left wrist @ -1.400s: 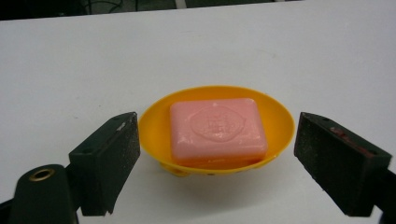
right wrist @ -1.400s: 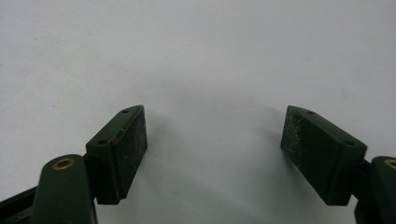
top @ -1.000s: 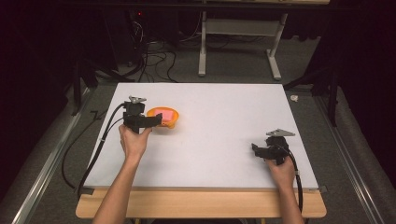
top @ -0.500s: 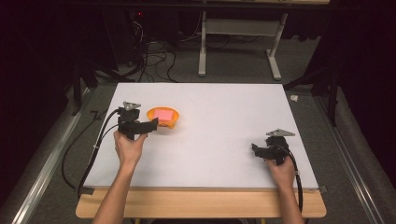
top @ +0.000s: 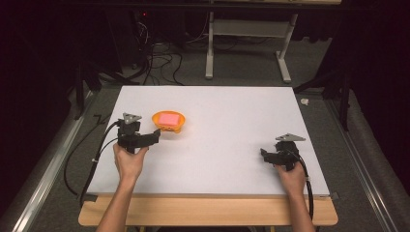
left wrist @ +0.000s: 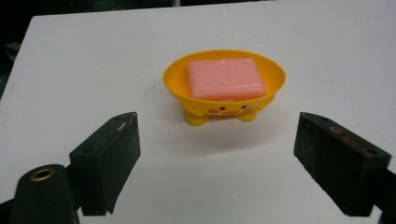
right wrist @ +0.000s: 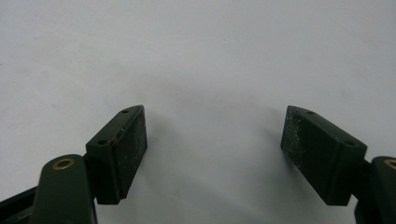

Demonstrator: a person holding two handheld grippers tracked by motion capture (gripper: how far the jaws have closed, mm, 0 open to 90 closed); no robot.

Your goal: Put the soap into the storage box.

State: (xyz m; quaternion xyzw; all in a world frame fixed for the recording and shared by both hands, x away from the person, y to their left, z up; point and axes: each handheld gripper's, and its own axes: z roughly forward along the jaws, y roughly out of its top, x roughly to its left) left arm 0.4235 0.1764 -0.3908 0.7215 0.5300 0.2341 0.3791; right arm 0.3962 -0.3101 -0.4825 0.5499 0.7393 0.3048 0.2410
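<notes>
Surface: white table top, dark floor and cables behind.
Dish: yellow soap dish with pink soap bar lying flat in it, near the table's left side, upright on its small feet.
Left gripper: released, nothing between the jaws, just short of the dish and facing it.
Right gripper: released, empty, well apart at the right side.
Risk: dish looks light; a jaw tip catching its rim would likely push or tip it, spilling the bar.
Cause: approaching too low or off-centre.
</notes>
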